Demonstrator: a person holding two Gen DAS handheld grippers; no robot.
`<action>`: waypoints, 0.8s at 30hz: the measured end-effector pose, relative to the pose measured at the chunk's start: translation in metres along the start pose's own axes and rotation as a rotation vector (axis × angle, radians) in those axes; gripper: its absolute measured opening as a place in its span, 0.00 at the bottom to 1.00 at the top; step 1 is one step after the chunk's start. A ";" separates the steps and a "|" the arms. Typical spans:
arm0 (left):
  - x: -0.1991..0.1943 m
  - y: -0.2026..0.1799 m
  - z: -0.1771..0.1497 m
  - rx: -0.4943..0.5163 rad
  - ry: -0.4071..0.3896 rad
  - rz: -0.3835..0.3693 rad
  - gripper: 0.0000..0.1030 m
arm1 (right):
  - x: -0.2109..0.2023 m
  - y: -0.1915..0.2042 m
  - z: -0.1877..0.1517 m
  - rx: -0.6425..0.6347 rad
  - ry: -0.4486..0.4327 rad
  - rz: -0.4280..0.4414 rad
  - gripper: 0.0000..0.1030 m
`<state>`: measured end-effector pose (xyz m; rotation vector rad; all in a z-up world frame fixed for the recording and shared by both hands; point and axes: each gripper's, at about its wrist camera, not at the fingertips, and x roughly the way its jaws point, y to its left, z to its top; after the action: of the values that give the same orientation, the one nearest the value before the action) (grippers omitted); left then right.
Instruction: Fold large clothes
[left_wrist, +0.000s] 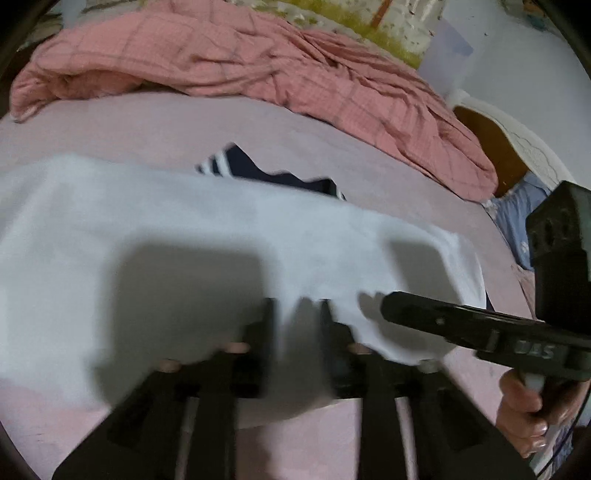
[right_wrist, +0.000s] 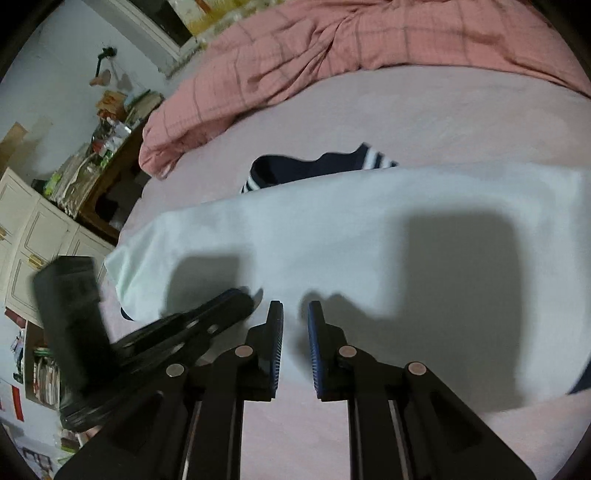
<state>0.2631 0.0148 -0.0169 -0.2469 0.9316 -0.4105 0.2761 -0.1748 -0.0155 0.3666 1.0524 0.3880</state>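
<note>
**White garment laid flat on the bed, both grippers at its near edge**

The white garment (right_wrist: 332, 229) — light, limp, likely to sag and crease — lies across the pink sheet (right_wrist: 406, 110), its navy striped trim (right_wrist: 369, 157) at the far edge. It is best taken at corners or hems. The left gripper (left_wrist: 297, 314) seems to pinch the near hem, though blur leaves this uncertain; the right gripper (right_wrist: 295, 317) stands parted, holding nothing. A rumpled pink quilt (left_wrist: 258, 62) lies beyond — a cluttered desk (right_wrist: 99, 162) to the left.

Our two grippers side by side, fingers forward

Our left gripper (left_wrist: 297, 314) and right gripper (right_wrist: 295, 314) — both with jaws slightly apart.
</note>
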 end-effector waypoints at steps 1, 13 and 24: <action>0.002 0.005 0.001 -0.016 0.005 -0.002 0.41 | 0.002 0.004 0.004 -0.007 -0.004 -0.019 0.15; 0.026 0.044 -0.003 -0.134 0.047 -0.021 0.04 | 0.065 0.028 0.030 -0.094 0.069 -0.230 0.14; 0.029 0.045 -0.002 -0.119 0.045 -0.013 0.04 | 0.102 0.009 0.079 0.032 0.033 -0.219 0.09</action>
<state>0.2875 0.0426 -0.0557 -0.3536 1.0003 -0.3742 0.3899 -0.1269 -0.0537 0.2708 1.1199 0.1818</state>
